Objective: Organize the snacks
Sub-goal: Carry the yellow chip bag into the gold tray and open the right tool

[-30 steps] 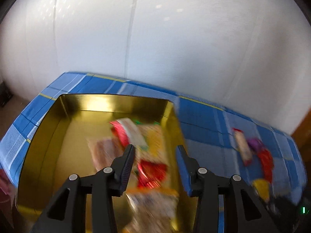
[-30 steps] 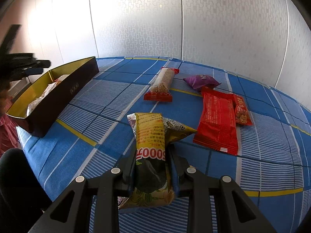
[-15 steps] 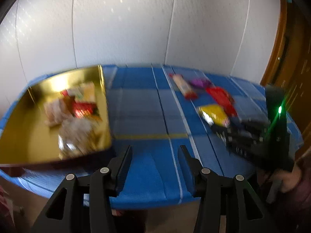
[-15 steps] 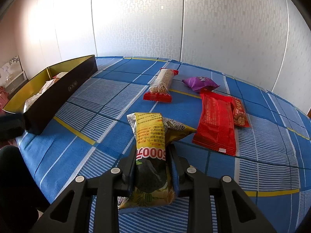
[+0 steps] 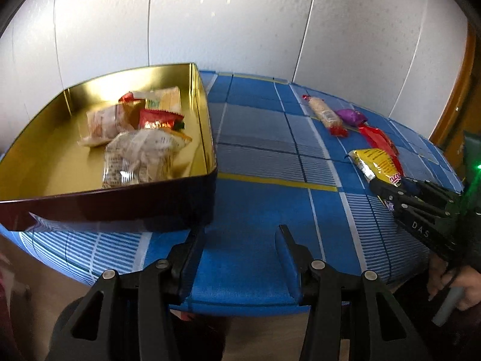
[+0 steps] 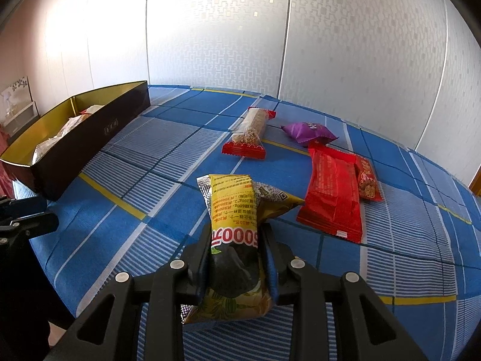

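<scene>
My right gripper [image 6: 236,234] grips a yellow snack packet [image 6: 233,204] just above the blue checked cloth; its jaws are easing open, but the pads still press the packet. The left wrist view also shows that packet [image 5: 375,162] and the right gripper [image 5: 387,192]. My left gripper [image 5: 240,231] hangs open and empty over the table's near edge, just right of the gold-lined tin [image 5: 207,138]. Several wrapped snacks [image 5: 141,153] lie in the tin. On the cloth lie a cereal bar [image 6: 251,129], a purple packet [image 6: 309,131], a large red packet [image 6: 333,192] and a small red one [image 6: 366,180].
The round table's blue cloth [image 5: 264,162] ends just under my left fingers. A white panelled wall stands close behind the table. The dark outer wall of the tin [image 6: 90,132] sits far left in the right wrist view. A hand [image 5: 463,282] holds the right gripper's handle.
My left gripper has drawn back from above the tin and come down near the table's front edge, still empty. The right gripper and its yellow packet have stayed in place.
</scene>
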`<state>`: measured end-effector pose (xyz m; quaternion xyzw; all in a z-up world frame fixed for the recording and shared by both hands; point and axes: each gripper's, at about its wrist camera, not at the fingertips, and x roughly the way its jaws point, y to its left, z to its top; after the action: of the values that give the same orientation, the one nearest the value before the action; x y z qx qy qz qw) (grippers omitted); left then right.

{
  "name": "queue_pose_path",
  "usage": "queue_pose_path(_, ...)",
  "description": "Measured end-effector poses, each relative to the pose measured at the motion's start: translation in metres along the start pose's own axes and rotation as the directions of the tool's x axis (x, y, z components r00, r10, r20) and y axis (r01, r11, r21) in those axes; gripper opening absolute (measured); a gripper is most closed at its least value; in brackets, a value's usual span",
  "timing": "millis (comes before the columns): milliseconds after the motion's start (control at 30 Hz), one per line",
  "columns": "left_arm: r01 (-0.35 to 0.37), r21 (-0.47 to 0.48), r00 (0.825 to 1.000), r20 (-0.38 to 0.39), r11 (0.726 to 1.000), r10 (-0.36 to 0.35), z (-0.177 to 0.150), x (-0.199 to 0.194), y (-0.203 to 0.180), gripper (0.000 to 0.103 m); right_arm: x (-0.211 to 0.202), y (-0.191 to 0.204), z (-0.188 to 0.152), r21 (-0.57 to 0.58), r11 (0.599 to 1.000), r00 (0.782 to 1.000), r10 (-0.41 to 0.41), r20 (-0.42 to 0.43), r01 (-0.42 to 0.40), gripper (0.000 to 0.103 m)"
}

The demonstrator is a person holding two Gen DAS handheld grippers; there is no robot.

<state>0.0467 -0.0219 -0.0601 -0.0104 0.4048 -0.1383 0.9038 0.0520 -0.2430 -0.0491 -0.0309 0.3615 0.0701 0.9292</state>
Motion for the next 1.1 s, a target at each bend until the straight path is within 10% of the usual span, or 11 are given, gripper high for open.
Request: queue_pose_path(1100, -0.007, 0.007, 1.000, 0.018, 1.000, 0.007, -0.0028, 0.0005, -0.0074, 0.056, 0.0015, -0.0005, 0.0020, 0.014, 1.000, 1.000, -0.017, -0.021, 0.017, 0.032)
